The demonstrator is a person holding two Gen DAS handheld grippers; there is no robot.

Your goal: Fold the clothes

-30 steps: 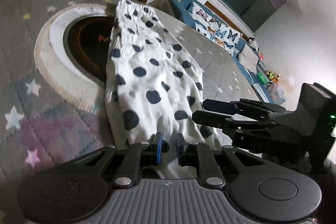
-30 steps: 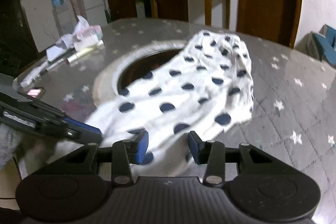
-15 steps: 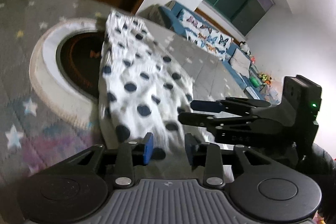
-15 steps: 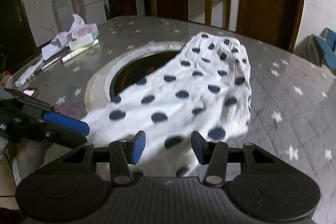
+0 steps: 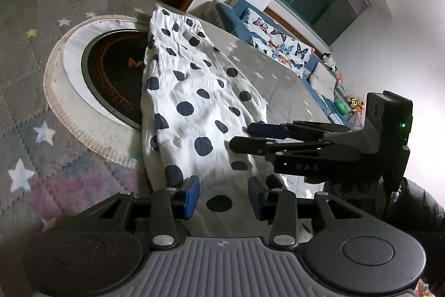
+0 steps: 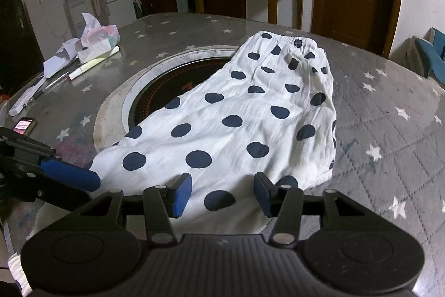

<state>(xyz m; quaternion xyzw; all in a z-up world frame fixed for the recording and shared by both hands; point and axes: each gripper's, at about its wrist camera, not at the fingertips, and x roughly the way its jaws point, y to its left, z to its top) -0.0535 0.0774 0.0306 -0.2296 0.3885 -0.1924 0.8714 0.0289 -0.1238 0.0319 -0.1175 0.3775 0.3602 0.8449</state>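
Observation:
A white garment with dark blue polka dots (image 5: 194, 102) lies flat on the grey star-patterned table, folded lengthwise, waistband at the far end. It also shows in the right wrist view (image 6: 244, 113). My left gripper (image 5: 224, 196) is open and empty over the garment's near end. My right gripper (image 6: 222, 194) is open and empty over the same near end. The right gripper shows from the side in the left wrist view (image 5: 244, 135). The left gripper's blue fingertip (image 6: 69, 176) shows at the left of the right wrist view.
A round black cooktop with a white ring (image 6: 164, 91) is set in the table, partly under the garment. Tissues, papers and pens (image 6: 83, 46) lie at the far left, a phone (image 6: 26, 125) near the left edge. A blue sofa (image 5: 278, 46) stands beyond the table.
My left gripper opened and let go of the garment's near end. Both grippers pulled back a little. The garment settled flat on the table.

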